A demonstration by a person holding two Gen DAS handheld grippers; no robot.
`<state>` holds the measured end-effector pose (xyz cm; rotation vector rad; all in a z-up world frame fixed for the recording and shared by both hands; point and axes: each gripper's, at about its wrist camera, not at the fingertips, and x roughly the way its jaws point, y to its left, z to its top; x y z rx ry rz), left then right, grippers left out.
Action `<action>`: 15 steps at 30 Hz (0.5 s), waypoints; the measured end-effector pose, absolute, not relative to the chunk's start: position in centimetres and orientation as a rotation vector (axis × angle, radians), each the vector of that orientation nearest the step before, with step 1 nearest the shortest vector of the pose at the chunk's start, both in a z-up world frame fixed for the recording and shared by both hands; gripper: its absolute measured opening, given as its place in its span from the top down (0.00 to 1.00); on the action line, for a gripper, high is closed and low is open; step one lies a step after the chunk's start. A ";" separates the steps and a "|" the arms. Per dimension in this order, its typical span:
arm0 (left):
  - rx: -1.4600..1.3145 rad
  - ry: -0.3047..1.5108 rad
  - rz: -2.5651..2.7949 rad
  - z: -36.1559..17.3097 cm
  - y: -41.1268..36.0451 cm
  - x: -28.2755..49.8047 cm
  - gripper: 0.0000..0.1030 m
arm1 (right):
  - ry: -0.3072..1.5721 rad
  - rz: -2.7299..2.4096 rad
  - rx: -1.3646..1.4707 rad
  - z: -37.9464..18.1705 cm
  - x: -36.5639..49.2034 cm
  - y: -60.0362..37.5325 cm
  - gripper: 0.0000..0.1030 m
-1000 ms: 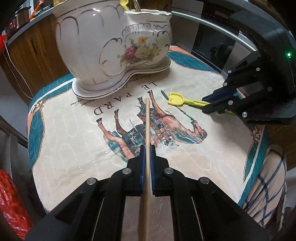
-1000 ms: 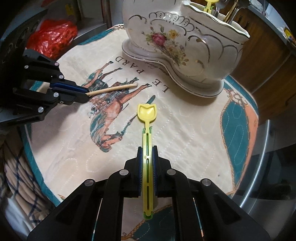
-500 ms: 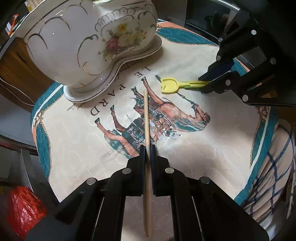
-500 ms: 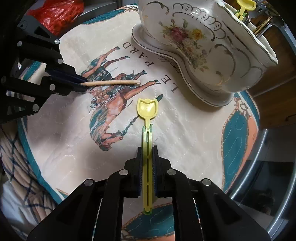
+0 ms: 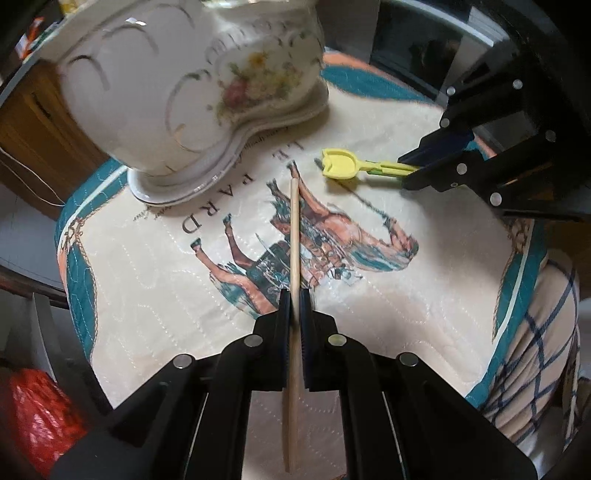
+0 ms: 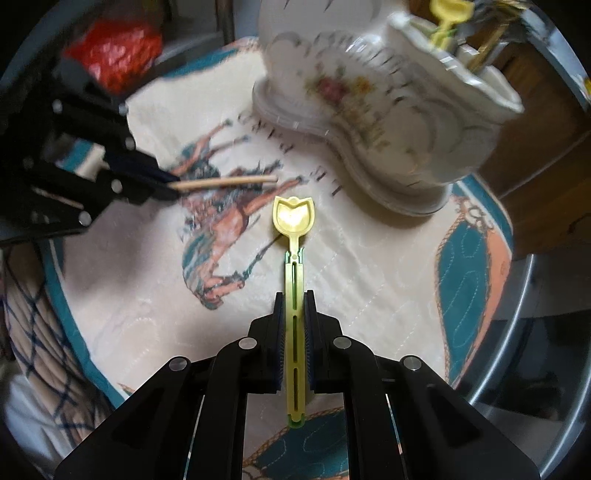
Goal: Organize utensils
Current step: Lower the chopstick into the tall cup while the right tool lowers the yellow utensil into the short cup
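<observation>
My left gripper (image 5: 294, 295) is shut on a wooden chopstick (image 5: 294, 236) and holds it above the mat; it also shows in the right wrist view (image 6: 225, 182). My right gripper (image 6: 294, 295) is shut on a yellow plastic spoon (image 6: 293, 218), seen at the right of the left wrist view (image 5: 340, 168). A white floral ceramic holder (image 5: 177, 85) stands at the back of the mat, also in the right wrist view (image 6: 384, 107). A yellow utensil (image 6: 445, 14) and some metal ones stand inside it.
A quilted mat (image 5: 155, 295) with a horse print covers the round table. A red bag (image 5: 33, 413) lies low at the left, also in the right wrist view (image 6: 114, 51). A checked cloth (image 5: 535, 350) hangs at the right edge. Wooden cabinets stand behind.
Both grippers have lifted higher above the mat with their utensils. The holder now sits lower in both views and its open top shows in the right wrist view.
</observation>
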<state>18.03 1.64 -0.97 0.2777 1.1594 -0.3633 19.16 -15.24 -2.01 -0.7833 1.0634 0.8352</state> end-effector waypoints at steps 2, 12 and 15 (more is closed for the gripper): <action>0.233 1.095 -0.353 -0.2 2.4 17.4 0.95 | 1.027 0.845 -0.731 -1.1 19.2 -15.9 0.90; 0.028 0.799 -0.318 5.5 6.5 14.1 0.95 | 0.808 0.878 -0.451 4.2 19.4 -19.0 0.90; -0.034 0.714 -0.307 7.5 7.0 13.3 0.95 | 0.736 0.871 -0.362 5.8 19.6 -19.8 0.90</action>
